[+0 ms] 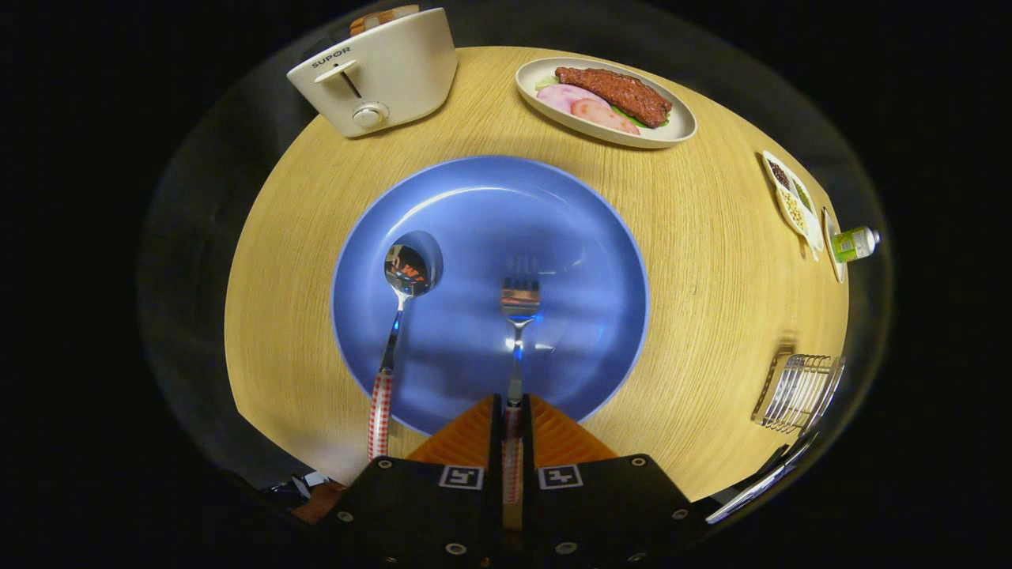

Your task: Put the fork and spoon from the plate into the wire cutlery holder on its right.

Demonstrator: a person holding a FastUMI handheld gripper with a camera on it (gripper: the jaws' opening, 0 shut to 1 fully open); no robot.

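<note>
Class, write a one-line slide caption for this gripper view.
Gripper shut on the red-checked handle of the steel fork lying on the round blue plate, beside the matching spoon.

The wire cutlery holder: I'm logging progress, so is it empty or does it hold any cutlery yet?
Empty, as far as shows. The wire cutlery holder has nothing in it; the spoon lies on the blue plate, and the gripper clamps the fork handle.

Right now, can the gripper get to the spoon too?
Probably not yet. The gripper is shut on the fork handle, so it's busy. The spoon lies apart on the blue plate, with nothing covering it.
</note>
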